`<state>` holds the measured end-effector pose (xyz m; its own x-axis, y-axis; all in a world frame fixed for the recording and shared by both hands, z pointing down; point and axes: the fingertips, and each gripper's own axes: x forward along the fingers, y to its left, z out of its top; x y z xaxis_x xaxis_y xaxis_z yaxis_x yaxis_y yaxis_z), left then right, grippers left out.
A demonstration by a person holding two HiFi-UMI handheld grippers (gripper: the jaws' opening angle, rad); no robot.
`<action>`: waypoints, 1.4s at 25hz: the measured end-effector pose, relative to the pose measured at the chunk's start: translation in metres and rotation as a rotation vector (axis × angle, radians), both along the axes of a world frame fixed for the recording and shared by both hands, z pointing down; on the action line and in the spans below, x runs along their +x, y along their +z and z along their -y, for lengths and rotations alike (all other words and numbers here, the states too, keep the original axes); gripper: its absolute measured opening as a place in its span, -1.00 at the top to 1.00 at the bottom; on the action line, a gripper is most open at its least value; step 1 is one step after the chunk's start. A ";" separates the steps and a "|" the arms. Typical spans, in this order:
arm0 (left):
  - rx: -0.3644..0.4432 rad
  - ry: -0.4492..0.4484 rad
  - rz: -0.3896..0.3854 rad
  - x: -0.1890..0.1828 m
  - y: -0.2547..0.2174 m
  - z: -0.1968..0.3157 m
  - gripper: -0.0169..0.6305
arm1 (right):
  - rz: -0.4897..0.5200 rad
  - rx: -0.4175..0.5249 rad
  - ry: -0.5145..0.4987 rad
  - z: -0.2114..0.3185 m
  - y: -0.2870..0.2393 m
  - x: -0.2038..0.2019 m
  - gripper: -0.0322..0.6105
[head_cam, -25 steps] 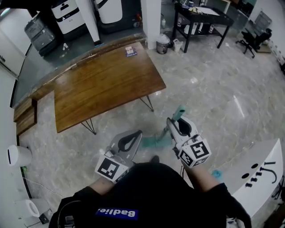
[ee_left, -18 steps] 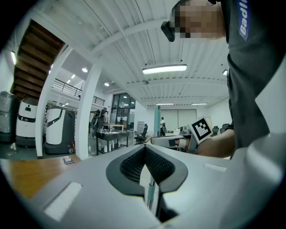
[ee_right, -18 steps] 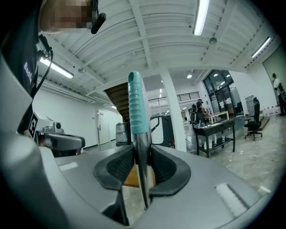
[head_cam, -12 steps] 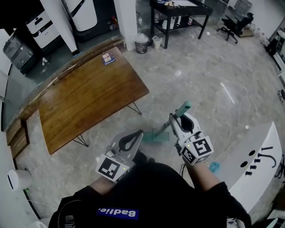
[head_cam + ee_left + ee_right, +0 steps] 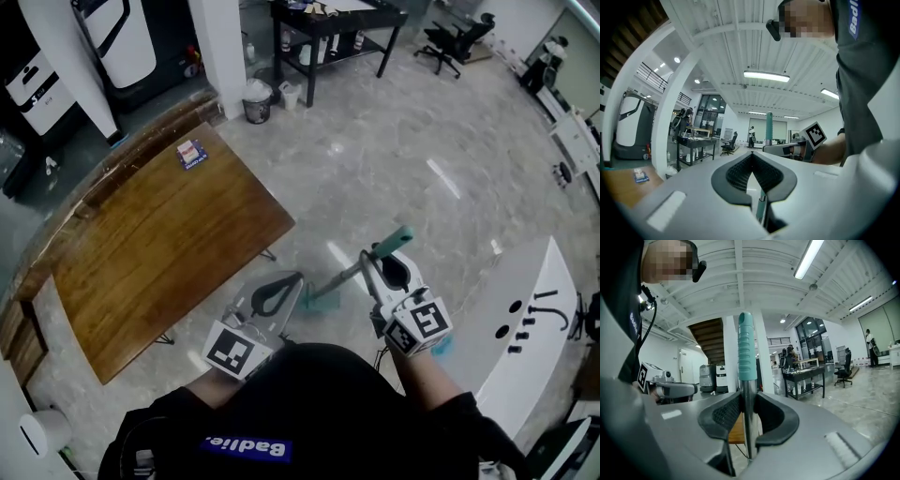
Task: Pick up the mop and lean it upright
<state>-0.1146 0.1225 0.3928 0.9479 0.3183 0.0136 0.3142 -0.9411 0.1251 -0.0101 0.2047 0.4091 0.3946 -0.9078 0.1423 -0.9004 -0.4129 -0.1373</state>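
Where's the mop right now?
In the head view the mop slants up from the floor right of the wooden table, its shaft clamped in the right gripper just below its teal grip.

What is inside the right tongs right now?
The mop's metal pole, clamped between the right tongs, its teal grip sticking out above. In the right gripper view the tongs' body hides the pole lower down.

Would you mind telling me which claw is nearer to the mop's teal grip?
Right. The right claw clamps the pole below the teal grip; the left claw, shut and empty, sits apart to its left.
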 end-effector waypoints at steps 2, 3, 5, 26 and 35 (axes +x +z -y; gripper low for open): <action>-0.009 0.027 -0.002 0.012 0.001 0.008 0.89 | -0.011 0.003 0.023 0.007 -0.002 0.008 0.56; -0.010 0.041 -0.003 0.018 0.002 0.011 0.89 | -0.016 0.005 0.034 0.010 -0.003 0.012 0.56; -0.007 0.064 -0.009 0.028 0.002 0.015 0.89 | -0.022 0.006 0.052 0.014 -0.003 0.021 0.56; 0.081 -0.165 0.024 0.232 -0.008 -0.005 0.89 | 0.006 0.064 -0.241 0.036 0.000 0.211 0.56; 0.098 -0.238 0.028 0.312 -0.015 -0.026 0.89 | -0.025 0.067 -0.298 0.020 0.000 0.306 0.56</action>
<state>0.1974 0.1487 0.3777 0.9948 0.0820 0.0610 0.0799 -0.9962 0.0357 0.2955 0.1848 0.4094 0.1120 -0.9911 0.0723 -0.9839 -0.1208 -0.1317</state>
